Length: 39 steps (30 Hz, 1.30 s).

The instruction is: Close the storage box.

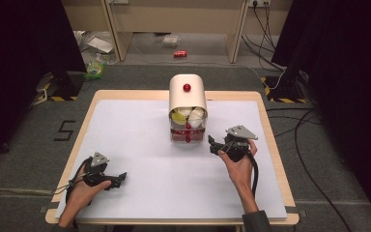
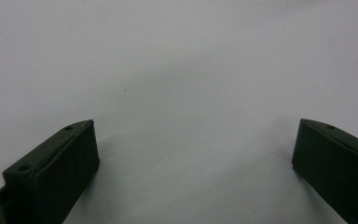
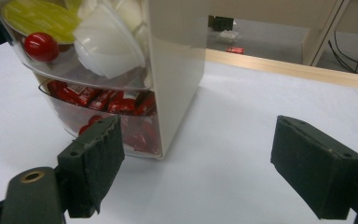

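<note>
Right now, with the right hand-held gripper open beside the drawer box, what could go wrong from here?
1. The right hand-held gripper sits off the cream drawer box's corner, not at a red knob; closing here may grab nothing.
2. The box stands free on the white table, and the left hand-held gripper is far off, so a pull may drag it.
3. The upper drawer looks crammed with white cups; some might spill.

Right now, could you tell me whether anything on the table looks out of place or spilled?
Nothing on the white table looks spilled or askew. The cream two-drawer dispenser with red knobs stands upright, its contents inside the clear drawers. The one oddity is off the table: a red can lying on the floor beyond.
</note>
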### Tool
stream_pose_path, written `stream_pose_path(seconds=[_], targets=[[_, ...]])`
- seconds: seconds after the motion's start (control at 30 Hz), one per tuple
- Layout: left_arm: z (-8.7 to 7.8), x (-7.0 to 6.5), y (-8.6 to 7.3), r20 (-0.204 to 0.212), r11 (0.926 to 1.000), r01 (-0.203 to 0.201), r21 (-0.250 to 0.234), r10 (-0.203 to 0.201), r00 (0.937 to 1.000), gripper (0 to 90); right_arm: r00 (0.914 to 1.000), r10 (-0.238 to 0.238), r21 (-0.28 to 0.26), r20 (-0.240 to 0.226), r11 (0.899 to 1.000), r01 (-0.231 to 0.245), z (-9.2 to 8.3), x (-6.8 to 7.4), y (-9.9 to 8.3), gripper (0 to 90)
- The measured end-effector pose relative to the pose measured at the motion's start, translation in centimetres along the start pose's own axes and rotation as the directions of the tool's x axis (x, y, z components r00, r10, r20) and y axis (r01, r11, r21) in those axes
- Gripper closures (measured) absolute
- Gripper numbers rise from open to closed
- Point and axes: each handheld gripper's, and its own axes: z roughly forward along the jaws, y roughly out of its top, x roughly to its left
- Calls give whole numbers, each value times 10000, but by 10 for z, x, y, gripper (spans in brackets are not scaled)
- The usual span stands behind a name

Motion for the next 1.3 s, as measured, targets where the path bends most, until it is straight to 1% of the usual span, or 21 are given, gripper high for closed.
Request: stream_pose_path(seconds=[0.23,0.63,0.83,1.3], targets=[[0,0,0,1,10000,2,1,-2,10000,0,9999,117,57,100,9999,-118,-7,-7,-5,176],[0,0,0,-1,10000,14,-15,-14,10000,0,9994,187,130,279,9997,-191,-23,-18,-15,176],[0,0,0,-8,10000,-9,2,9,10000,0,9990,220,84,390,9997,-223,-30,-23,-19,175],[0,0,0,-13,10000,-8,-5,8,10000,0,9981,394,136,467,9991,-401,-44,-28,-31,165]])
